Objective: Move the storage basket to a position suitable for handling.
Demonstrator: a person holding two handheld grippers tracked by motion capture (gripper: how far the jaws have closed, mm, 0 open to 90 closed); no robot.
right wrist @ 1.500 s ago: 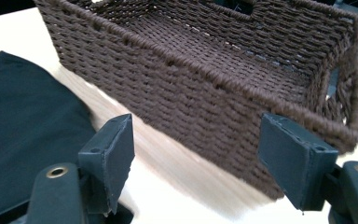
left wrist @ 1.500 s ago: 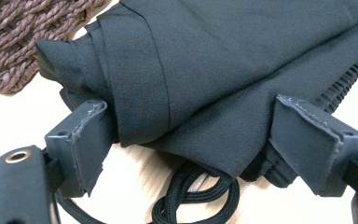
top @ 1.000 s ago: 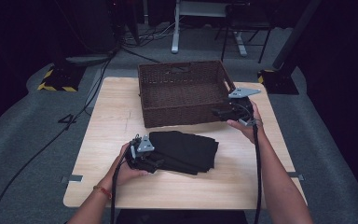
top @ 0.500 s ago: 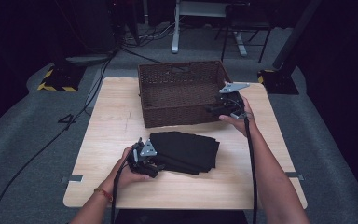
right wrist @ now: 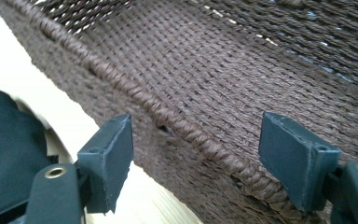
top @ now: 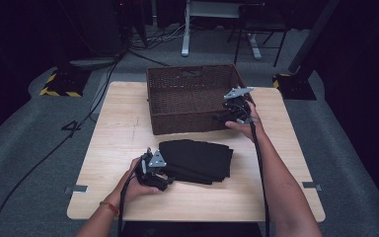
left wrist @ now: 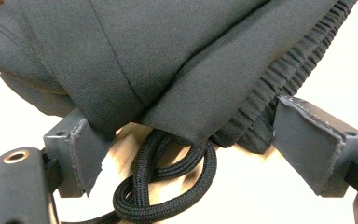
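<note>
- While the left gripper [top: 162, 174] sits at the near-left edge of the folded black fabric garment [top: 197, 160] on the pale wooden counter [top: 113, 133], its fingers stand apart around the cloth and its black drawstring cord [left wrist: 168, 186], not yet pinching.
- Judged step: securing the garment for the basket; next, the left fingers must close on the fold.
- At the right, the right gripper [top: 227, 117] hovers with fingers apart astride the near rim of the brown woven wicker basket [top: 192, 94], likely to steady it.

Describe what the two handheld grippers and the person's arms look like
Each gripper is black, the left gripper and the right gripper alike, with a grey three-cornered plate on top and a black cable trailing back along the forearm. The jaws end in flat dark grey rectangular pads with screw holes. The forearms are bare, no sleeves; the left wrist wears an orange-red band.
</note>
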